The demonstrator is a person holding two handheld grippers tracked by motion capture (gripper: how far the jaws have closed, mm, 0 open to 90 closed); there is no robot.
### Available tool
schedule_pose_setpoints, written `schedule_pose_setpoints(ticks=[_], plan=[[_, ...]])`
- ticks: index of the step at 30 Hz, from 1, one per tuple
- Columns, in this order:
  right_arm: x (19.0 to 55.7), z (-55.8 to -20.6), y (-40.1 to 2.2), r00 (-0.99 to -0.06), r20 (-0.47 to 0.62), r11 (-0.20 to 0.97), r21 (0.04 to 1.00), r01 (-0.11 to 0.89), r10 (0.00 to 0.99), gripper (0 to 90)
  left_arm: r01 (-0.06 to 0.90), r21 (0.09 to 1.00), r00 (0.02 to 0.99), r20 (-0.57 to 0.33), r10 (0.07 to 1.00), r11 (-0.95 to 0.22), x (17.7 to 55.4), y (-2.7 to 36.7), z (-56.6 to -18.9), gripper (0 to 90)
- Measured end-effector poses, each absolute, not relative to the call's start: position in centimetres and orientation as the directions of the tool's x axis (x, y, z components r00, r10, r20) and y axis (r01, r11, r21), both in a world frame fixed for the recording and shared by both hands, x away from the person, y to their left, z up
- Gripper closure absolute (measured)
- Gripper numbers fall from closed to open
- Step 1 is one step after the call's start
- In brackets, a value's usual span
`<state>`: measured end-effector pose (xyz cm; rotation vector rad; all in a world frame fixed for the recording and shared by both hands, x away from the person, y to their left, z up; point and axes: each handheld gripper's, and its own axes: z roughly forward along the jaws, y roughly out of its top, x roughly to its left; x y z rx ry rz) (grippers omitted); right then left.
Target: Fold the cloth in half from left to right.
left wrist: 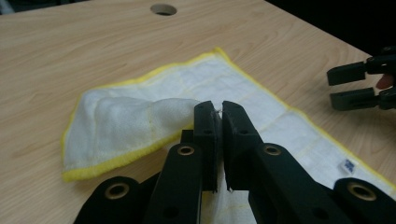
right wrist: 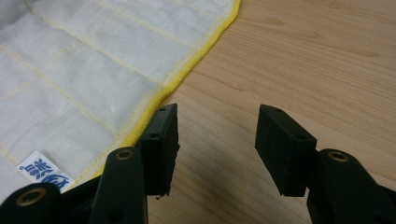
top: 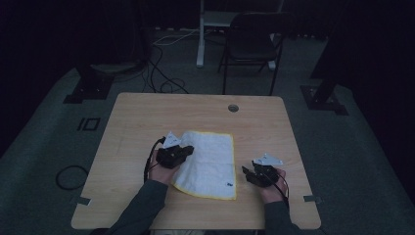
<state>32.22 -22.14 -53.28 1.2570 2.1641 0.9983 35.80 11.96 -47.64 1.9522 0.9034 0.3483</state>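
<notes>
Two grippers were at work over one white cloth (top: 208, 164) with a yellow hem, which lay flat in the middle of the wooden table (top: 137, 117), nearer the person's side. The left gripper (left wrist: 215, 122) had its jaws pinched tight on the cloth's left edge, and a fold of the fabric was lifted off the wood and pulled in over the rest. So the step in hand looked like the first fold, left side being carried across toward the right.

The right gripper (right wrist: 215, 140) hung just off the cloth's right hem, jaws spread wide, nothing between them, bare wood below. The small blue label (right wrist: 43, 173) sat by that near right corner.

What came next, as I read it: the left hand would need to carry its pinched edge on across, low and level, so the raised flap lands square on the far hem and not skewed. The right gripper seemed well placed to pin or pinch the near right corner so the cloth did not slide along with the pull. Only once the edges met should the left jaws let go.

The cable hole (top: 233, 107) at the far edge was well clear of it all.
</notes>
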Motion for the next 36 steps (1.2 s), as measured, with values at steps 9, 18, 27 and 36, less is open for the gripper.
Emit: schedule_pose_setpoints(ticks=[9, 18, 27, 36], plan=[[32.3, -53.5, -22.1, -0.492, -0.020, 0.331, 0.764, 0.554, 0.870, 49.9, 0.431, 0.843, 0.715, -0.102, 0.692, -0.321, 35.9, 10.6, -47.1, 85.9], [32.3, -53.5, -22.0, -0.512, -0.013, 0.338, 0.766, 0.547, 0.859, 52.2, 0.414, 0.843, 0.737, -0.090, 0.670, -0.342, 36.1, 9.3, -46.9, 85.9], [32.2, -53.5, -22.0, -0.522, -0.010, 0.344, 0.763, 0.547, 0.853, 52.1, 0.410, 0.838, 0.755, -0.091, 0.649, -0.361, 36.4, 8.0, -47.1, 85.8], [32.3, -53.5, -22.1, -0.520, -0.009, 0.341, 0.765, 0.547, 0.854, 51.4, 0.400, 0.831, 0.776, -0.083, 0.626, -0.386, 36.6, 6.4, -47.4, 85.8]])
